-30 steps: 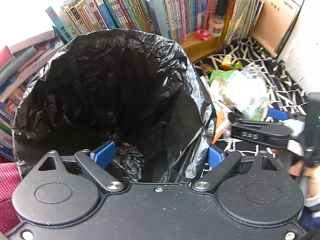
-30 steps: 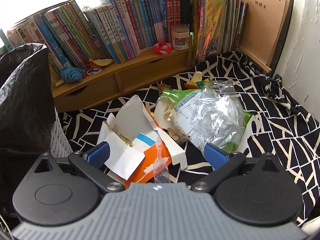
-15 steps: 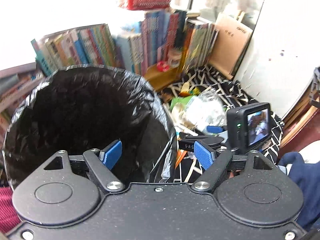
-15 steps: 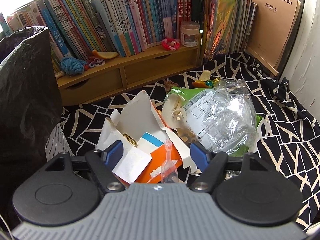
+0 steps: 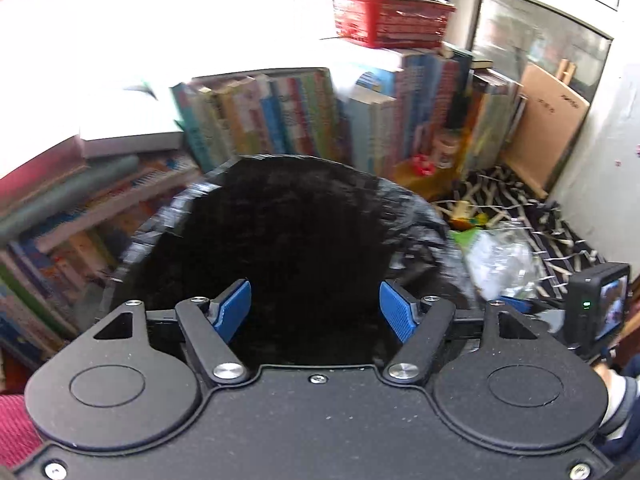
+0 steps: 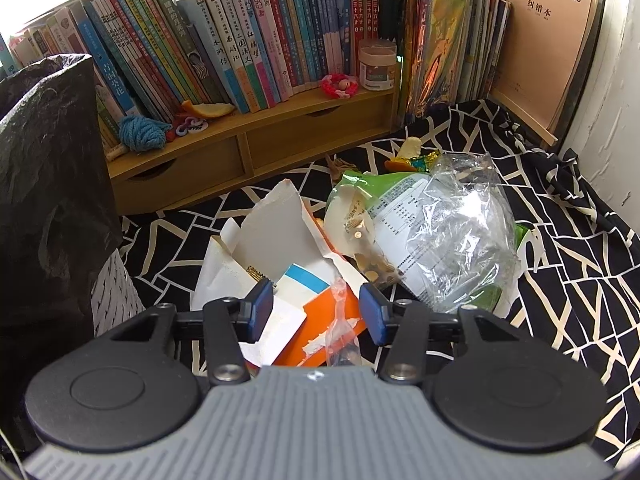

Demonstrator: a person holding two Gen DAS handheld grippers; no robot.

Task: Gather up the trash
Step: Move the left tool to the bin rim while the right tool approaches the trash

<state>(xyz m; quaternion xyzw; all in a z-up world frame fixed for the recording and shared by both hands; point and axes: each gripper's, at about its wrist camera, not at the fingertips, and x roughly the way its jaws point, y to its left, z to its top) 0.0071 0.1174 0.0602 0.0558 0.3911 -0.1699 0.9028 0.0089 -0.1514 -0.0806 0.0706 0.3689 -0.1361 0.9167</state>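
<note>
Patterned cloth (image 6: 560,240) holds the trash pile; right gripper (image 6: 316,310) jaws closing around torn carton (image 6: 320,312) to lift it, left gripper (image 5: 315,308) closing empty over bin bag (image 5: 280,232)

Black bin bag (image 5: 280,240), black cloth (image 6: 560,280) with cream lines, orange-white carton (image 6: 320,320), green packet (image 6: 360,184), blue pads (image 6: 262,308)

Black bin liner (image 5: 280,232) and books (image 5: 272,116) motion-blurred.

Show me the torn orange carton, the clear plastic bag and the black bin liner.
torn orange carton (image 6: 320,316), right wrist view, orange face
clear plastic bag (image 6: 460,224), right wrist view, crinkled middle
black bin liner (image 5: 280,240), left wrist view, dark inside
</note>
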